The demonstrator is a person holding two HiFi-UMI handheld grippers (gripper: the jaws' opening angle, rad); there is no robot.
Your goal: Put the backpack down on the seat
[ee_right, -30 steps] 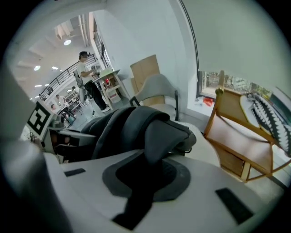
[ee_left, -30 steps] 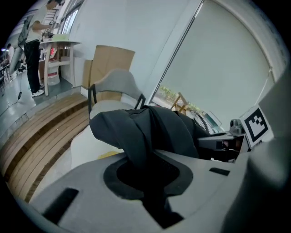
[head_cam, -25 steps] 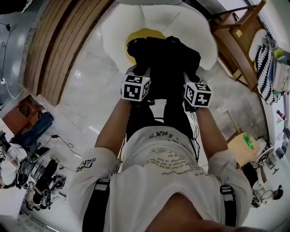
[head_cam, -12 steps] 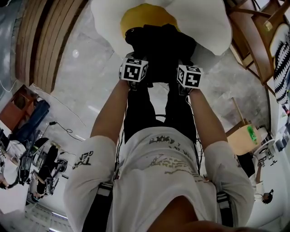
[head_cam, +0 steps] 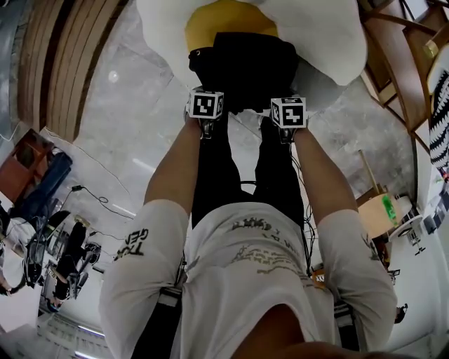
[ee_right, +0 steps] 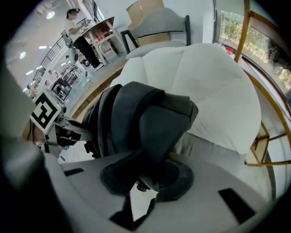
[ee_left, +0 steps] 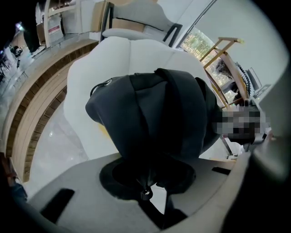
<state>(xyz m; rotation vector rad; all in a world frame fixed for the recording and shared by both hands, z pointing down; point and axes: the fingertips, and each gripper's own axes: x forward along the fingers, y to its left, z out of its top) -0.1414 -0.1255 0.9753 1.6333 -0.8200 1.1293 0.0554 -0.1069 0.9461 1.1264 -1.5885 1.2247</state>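
A black backpack rests on a white, egg-shaped seat, over its yellow centre. My left gripper is at the bag's near left edge and my right gripper at its near right edge. In the left gripper view the backpack fills the middle, and a fold of its fabric hangs down into the left gripper. The jaws are opening, with light showing beside the fold. The right gripper is also opening, with a strap of the backpack still between its jaws.
Curved wooden steps run along the left. A wooden chair frame stands right of the seat. Cables and gear lie on the floor at lower left. A small round table is at right. A person stands far off.
Both grippers have carried the backpack forward and down onto the seat, over its yellow centre. The seat now fills the top of the head view.
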